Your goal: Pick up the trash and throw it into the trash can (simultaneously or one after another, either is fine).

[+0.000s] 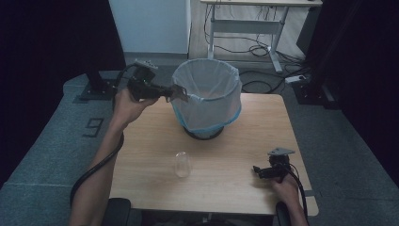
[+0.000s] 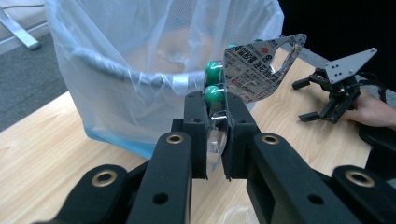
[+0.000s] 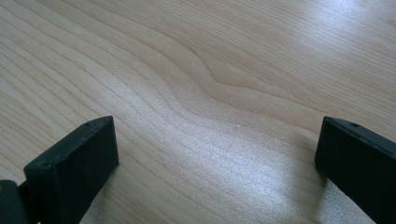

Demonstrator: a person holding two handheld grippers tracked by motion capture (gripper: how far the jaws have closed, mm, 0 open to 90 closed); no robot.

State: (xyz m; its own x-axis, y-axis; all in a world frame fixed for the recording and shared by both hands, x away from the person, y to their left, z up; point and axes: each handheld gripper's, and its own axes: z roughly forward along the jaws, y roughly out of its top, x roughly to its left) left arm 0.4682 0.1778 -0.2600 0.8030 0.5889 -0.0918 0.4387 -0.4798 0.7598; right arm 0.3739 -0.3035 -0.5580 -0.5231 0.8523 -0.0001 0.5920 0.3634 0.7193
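One blister pack is sitting clamped in the left tool beside the bin, drop pending; right tool is resting wide on the bench.

Black hand-held gripper, left: blocky jaws, brass-ringed screw holes along the linkage, thick black cable trailing back. Black hand-held gripper, right: grey three-cornered plate with small holes on top. Bare forearms, no sleeves.

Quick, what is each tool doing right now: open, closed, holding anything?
Left tool: closed on a blister pack of green pills, beside the lined bin.
Right tool: open, holding nothing, low over the table.
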